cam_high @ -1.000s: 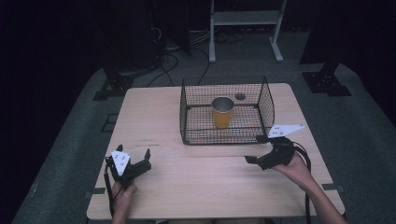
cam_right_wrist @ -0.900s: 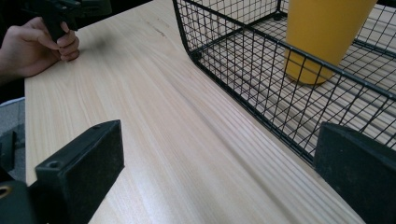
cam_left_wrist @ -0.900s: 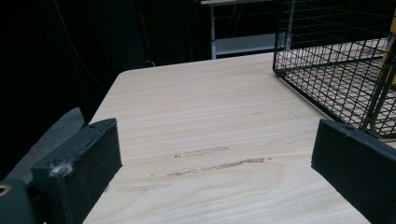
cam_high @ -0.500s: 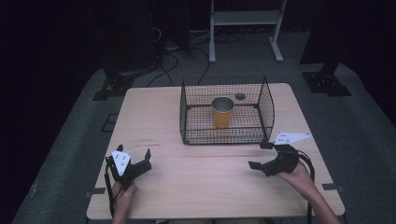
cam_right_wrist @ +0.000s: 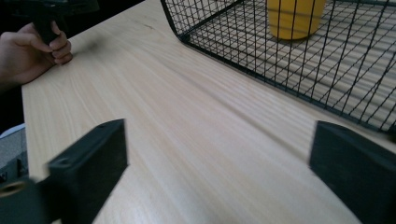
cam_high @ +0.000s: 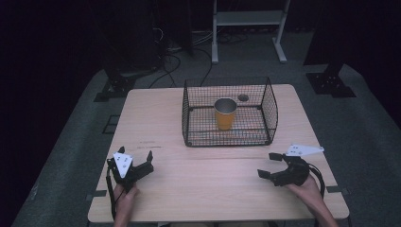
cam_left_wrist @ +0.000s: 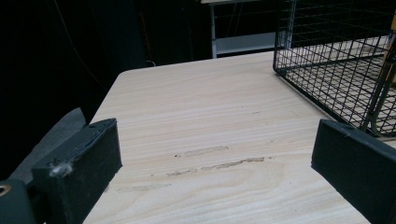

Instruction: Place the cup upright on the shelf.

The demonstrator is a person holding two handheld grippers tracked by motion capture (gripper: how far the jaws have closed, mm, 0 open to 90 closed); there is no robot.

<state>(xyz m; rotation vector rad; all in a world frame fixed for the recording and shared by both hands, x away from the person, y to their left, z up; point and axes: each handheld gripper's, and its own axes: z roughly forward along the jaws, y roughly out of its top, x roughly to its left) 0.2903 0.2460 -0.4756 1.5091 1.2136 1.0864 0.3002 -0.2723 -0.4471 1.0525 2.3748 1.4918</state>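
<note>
A black wire basket (cam_high: 230, 137) stands on the far half of the wooden table (cam_high: 208, 175), with a yellow metal-rimmed cup (cam_high: 225, 113) upright inside it. My left gripper (cam_high: 133, 160) rests at the table's front left, open, nothing between its jaws. My right gripper (cam_high: 268, 165) sits at the front right, open and empty, jaws pointing left. In the left gripper view the basket (cam_left_wrist: 336, 70) lies ahead to the right. The right gripper view has the basket (cam_right_wrist: 299, 60) and cup (cam_right_wrist: 295, 17) ahead, with the other hand (cam_right_wrist: 35, 51) at far left.
A small dark disc (cam_high: 243, 98) lies on the table just behind the basket's far wall. Scuff marks (cam_left_wrist: 215, 158) show on the wood ahead of the left gripper. A white shelf frame (cam_high: 248, 28) and cables stand on the floor beyond the table.
My right gripper has drawn back from the basket's front right corner toward the table's near edge. The left gripper, basket and cup have stayed put.
</note>
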